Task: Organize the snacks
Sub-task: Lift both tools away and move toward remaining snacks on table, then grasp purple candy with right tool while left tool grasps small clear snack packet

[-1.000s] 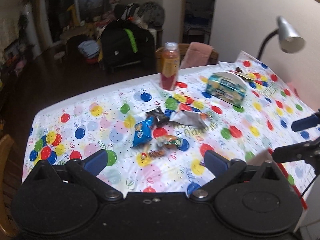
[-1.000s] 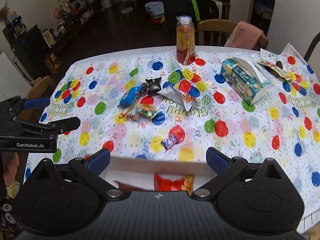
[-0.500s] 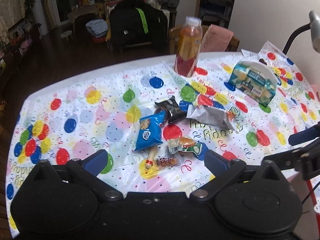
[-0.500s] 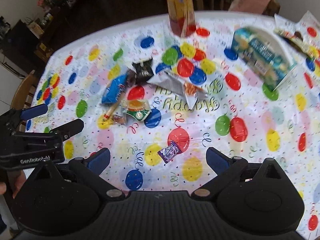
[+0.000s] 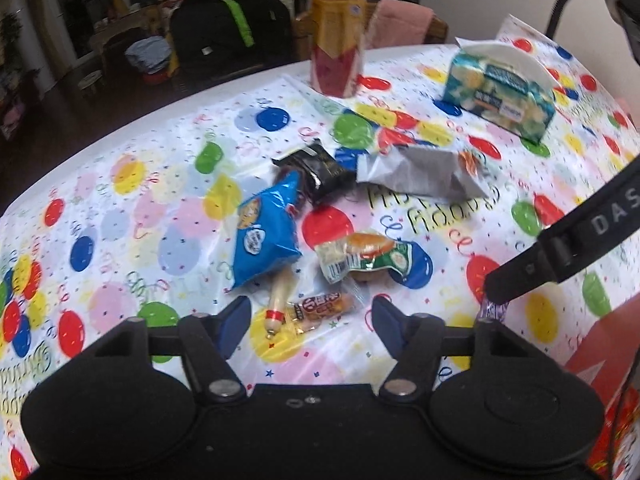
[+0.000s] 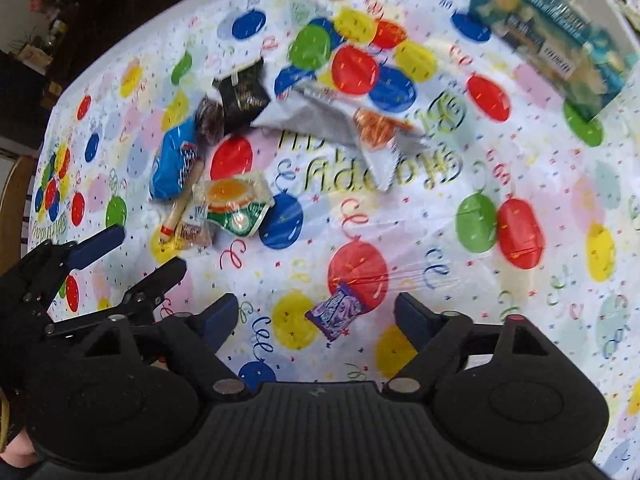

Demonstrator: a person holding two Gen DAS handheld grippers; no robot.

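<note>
right gripper (image 6: pixel 316 316): spread, straddling purple candy wrapper (image 6: pixel 338 311)
left gripper (image 5: pixel 310 322): spread, empty
risk: flat wrapper slips, tablecloth (image 6: pixel 460 240) pinches

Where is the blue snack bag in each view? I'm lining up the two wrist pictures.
Left wrist: the blue snack bag lies centre-left, just beyond the left claw, against the black packet.
Right wrist: the blue snack bag lies upper left, far beyond the right claw.
Shared landmark: the green and orange packet just right of the bag in both.
</note>
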